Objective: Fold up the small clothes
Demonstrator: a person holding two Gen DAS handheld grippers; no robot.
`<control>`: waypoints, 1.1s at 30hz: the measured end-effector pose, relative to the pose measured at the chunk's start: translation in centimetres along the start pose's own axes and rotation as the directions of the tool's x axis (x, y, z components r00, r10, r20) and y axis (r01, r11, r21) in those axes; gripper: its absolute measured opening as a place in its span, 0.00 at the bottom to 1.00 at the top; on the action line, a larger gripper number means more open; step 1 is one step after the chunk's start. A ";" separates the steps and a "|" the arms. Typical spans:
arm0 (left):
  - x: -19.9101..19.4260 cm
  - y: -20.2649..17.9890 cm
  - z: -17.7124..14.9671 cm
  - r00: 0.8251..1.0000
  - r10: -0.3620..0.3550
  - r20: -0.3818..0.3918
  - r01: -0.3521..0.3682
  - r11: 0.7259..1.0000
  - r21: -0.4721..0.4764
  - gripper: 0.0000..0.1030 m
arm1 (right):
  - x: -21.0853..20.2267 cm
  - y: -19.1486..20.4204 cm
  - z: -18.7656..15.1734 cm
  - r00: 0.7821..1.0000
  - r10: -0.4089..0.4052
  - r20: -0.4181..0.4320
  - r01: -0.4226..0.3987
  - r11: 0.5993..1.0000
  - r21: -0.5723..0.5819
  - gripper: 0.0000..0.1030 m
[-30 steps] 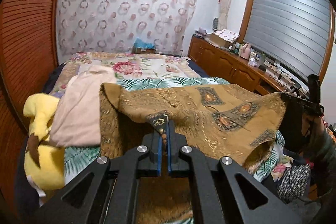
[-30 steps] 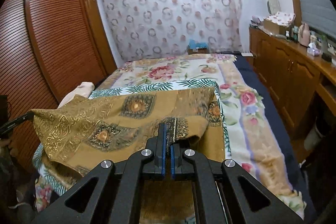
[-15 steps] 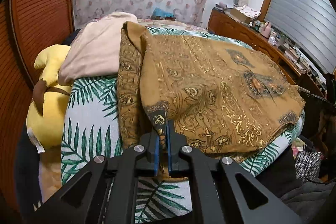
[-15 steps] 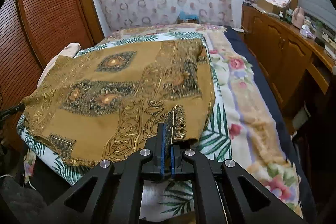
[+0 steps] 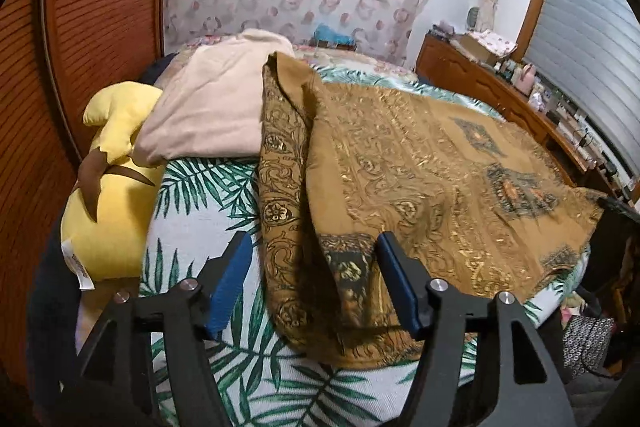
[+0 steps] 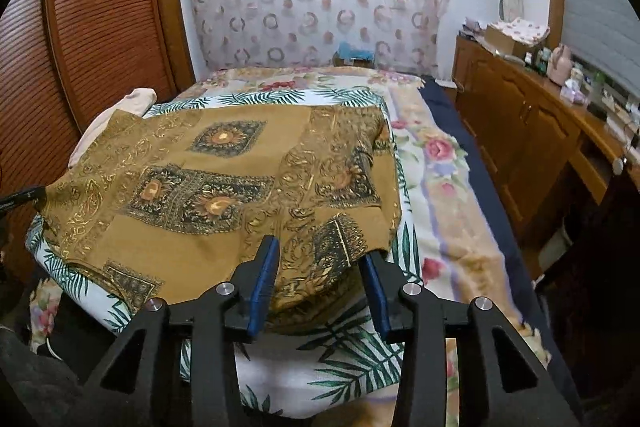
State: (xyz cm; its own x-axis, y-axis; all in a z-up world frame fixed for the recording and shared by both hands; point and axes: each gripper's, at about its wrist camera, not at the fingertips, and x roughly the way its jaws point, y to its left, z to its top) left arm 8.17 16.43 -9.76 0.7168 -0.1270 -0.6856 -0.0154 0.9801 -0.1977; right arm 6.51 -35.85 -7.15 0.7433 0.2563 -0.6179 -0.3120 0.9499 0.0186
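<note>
Spread over the bed (image 6: 448,187), on its palm-leaf sheet, lies the brown patterned garment (image 6: 208,187), doubled over and flat, near corners reaching the bed's front edge; looks like a fold just laid down, with smoothing or a second fold probably next.

Needs, for that next move, a fresh pinch on two edge points, lifted together and carried across so the layers stay aligned; risks dragging the loose top layer if only one side grips.

Seen from the left wrist only: beige folded cloth (image 5: 216,107) touching the garment's far left edge, and yellow plush toy (image 5: 112,179) beside it at the bed's side; also the garment's turned-over left border, showing the two layers.

Seen from the right wrist only: the garment's right edge and the flowered blanket strip beyond it, then the wooden cabinet (image 6: 528,131) well apart.

Left gripper (image 5: 314,279): jaws wide, straddling the near left corner, gripping nothing.

Right gripper (image 6: 320,279): jaws wide too, cloth corner between them but not clamped.
</note>
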 end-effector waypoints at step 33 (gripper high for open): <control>3.2 -0.5 -1.2 0.995 0.087 -0.054 -0.085 0.996 0.036 0.71 | 2.1 5.1 0.1 0.996 0.089 0.020 -0.087 0.994 -0.070 0.66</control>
State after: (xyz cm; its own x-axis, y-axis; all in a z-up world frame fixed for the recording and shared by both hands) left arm 9.68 15.36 -12.71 0.6742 -0.0497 -0.7369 -0.0510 0.9922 -0.1136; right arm 6.54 -30.49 -8.30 0.7245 0.3429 -0.5979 -0.4158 0.9093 0.0176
